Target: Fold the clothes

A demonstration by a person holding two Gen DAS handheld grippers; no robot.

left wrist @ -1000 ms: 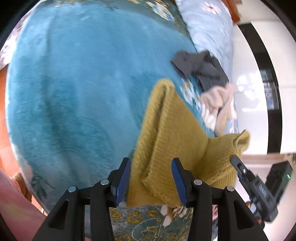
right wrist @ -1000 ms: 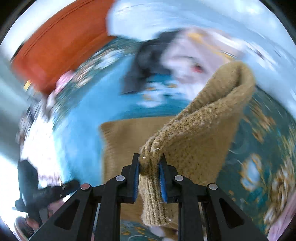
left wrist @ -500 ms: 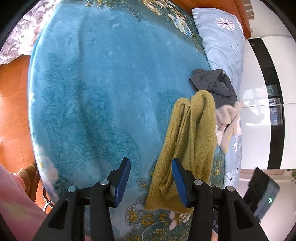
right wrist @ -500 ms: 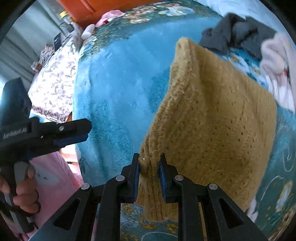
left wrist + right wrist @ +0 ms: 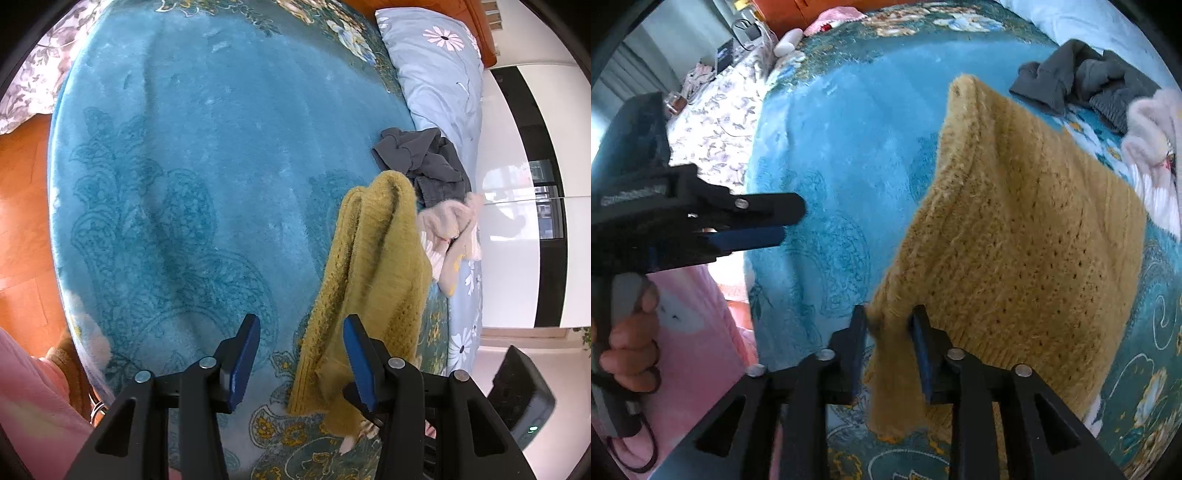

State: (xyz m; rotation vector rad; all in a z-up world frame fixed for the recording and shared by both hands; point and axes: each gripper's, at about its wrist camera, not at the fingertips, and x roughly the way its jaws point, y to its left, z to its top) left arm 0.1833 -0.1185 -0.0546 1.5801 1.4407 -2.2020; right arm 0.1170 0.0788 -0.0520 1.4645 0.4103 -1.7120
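Left gripper: released the mustard sweater; jaws, formerly around its folded edge, drew away to the left and stood empty over the teal blanket. Sweater: went from spread between both grippers to hanging doubled from the right gripper alone.

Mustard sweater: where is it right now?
The mustard sweater hangs from the shut right gripper above the teal blanket, just front of the grey clothes; the open left gripper is beside it.

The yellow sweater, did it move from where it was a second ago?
Yes. In the left wrist view the yellow sweater has swung right, out from between the open left gripper, toward the gray clothes. The right gripper grips it.
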